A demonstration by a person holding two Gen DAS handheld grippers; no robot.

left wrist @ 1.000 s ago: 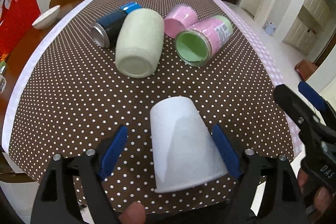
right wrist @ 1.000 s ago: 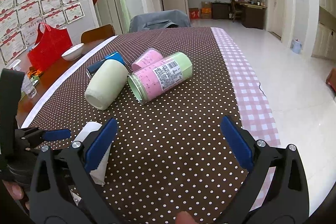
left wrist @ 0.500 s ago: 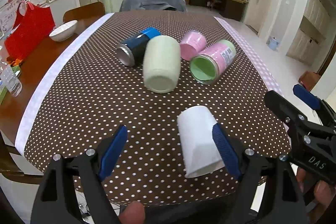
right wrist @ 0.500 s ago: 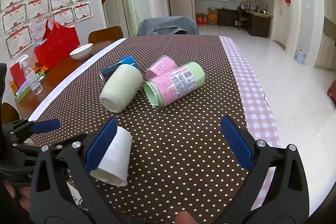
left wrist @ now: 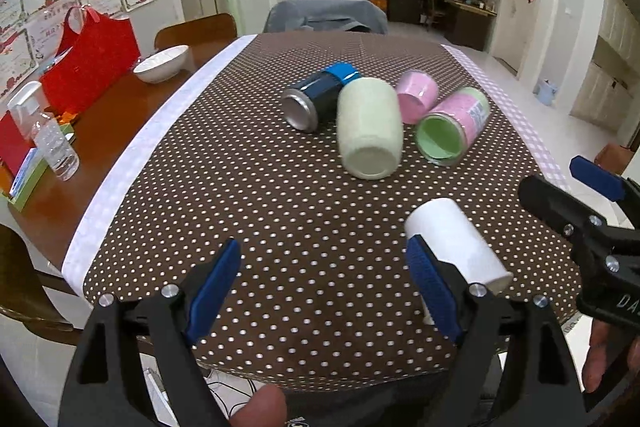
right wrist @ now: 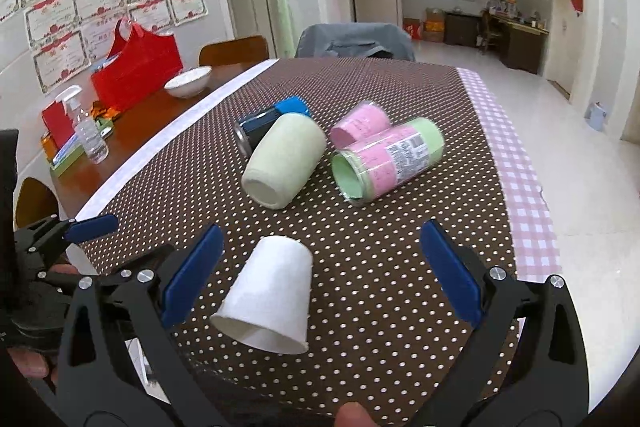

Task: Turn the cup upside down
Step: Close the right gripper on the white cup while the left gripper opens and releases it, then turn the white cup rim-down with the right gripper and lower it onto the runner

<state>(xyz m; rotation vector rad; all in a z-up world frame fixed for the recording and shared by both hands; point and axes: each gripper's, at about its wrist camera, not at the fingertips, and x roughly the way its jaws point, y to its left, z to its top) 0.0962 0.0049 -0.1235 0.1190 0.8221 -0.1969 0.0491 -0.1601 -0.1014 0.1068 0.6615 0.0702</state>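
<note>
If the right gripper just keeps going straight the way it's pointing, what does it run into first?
Probably the white paper cup, which stands upside down low between the open right gripper fingers, slightly left of centre. Depth is unclear, so it might pass above.

Five containers sit on the table [right wrist: 400, 99]: one white paper cup [right wrist: 268, 303], one cream cup [right wrist: 285, 159], one can [right wrist: 262, 125], two pink cups [right wrist: 362, 125].

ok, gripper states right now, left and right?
Left hand-held gripper: open, holding nothing; white paper cup sits outside its right finger.
Right hand-held gripper: open, empty.

Cups, can on dotted table [left wrist: 248, 187]
</note>
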